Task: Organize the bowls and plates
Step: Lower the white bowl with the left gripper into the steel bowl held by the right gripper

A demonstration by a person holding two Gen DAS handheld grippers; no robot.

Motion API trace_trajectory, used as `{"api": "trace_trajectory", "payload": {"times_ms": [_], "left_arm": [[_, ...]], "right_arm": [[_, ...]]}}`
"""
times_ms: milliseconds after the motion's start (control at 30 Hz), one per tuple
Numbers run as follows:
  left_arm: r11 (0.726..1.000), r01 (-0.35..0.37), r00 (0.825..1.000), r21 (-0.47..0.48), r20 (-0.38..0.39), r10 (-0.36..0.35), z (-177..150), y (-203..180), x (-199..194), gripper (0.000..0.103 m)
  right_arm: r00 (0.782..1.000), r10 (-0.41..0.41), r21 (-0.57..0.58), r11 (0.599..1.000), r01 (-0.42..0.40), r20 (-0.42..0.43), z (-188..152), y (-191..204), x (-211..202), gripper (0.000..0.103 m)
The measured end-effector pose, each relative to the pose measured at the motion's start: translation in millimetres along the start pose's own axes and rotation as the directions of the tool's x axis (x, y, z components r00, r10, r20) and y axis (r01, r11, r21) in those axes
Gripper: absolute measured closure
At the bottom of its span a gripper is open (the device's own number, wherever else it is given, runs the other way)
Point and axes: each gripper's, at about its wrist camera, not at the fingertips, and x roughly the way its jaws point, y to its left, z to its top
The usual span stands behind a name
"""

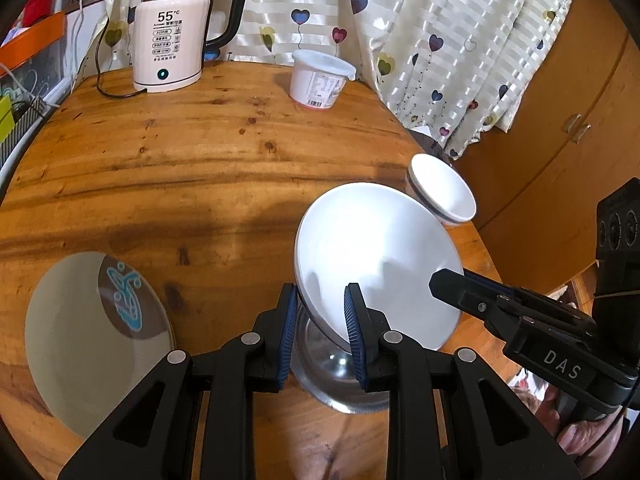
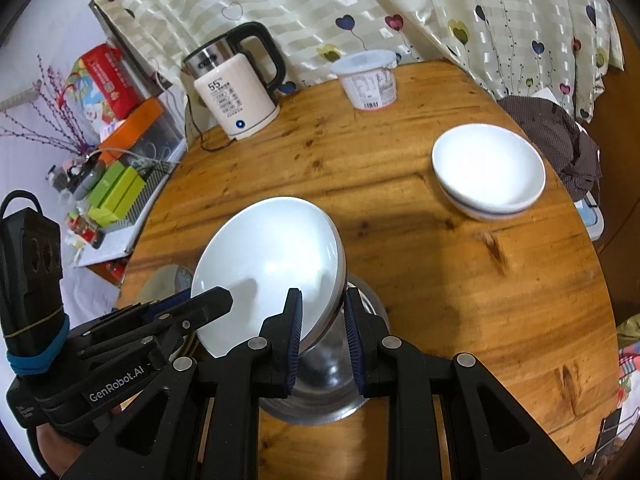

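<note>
A large white bowl hangs tilted over the wooden table, held at two sides of its rim. My left gripper is shut on the near rim. My right gripper comes in from the right and is shut on the opposite rim. In the right wrist view the right gripper pinches the white bowl, and the left gripper holds its left edge. A steel bowl shows just below; whether it touches the white bowl I cannot tell. A patterned plate lies at the left.
Two stacked white bowls with a blue stripe sit near the table's right edge. An electric kettle with its cord and a lidded white tub stand at the back by the curtain. A wooden cabinet is at the right.
</note>
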Motion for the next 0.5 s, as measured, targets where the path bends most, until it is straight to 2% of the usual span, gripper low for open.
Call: {"api": "trace_trajectory", "payload": {"times_ms": [500], "left_arm": [[1.000,-0.001,0.999,0.009,-0.050,0.001,-20,-3,10,0.078]], "right_arm": [[0.999,-0.008,0.019,1.000,0.009,-0.044,-20,-10,6,0.082]]}}
